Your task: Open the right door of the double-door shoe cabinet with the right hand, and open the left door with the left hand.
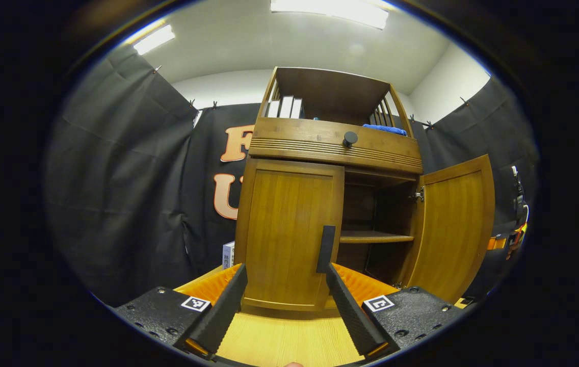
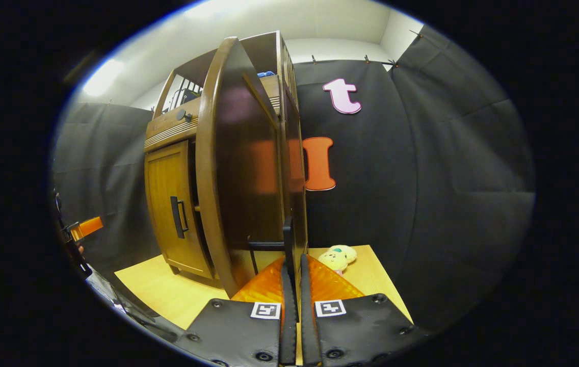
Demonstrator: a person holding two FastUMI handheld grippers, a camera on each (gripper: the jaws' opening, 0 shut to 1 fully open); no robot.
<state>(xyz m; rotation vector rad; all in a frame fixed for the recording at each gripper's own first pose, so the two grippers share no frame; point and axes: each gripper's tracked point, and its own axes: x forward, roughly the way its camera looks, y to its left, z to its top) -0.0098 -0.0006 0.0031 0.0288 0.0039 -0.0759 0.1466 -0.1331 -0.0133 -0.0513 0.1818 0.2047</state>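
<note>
Shoe cabinet [image 1: 320, 148] stands on a light wood floor [image 1: 279, 341], straight ahead in the left gripper view. Left door [image 1: 289, 234] is flush closed w/ its dark vertical handle [image 1: 325, 248] at the inner edge. Right door [image 1: 455, 224] is swung wide open, showing an inner shelf [image 1: 376, 236]; the interior behind it is dark, contents hard to make out.

Left gripper [image 1: 285, 285] has fingers spread wide, released, w/ one tip just below the handle; contact can't be told.

In the right gripper view the right door [image 2: 238, 168] is seen edge-on. Right gripper [image 2: 293, 270] is clenched nearly closed around its handle [image 2: 288, 239], mostly hidden btwn the fingers.

Above are a drawer w/ a round knob [image 1: 350, 137], books [image 1: 284, 107] and a blue cloth [image 1: 384, 129]. A plush toy [image 2: 338, 257] lies on the floor beside the cabinet, partly cut off.
</note>
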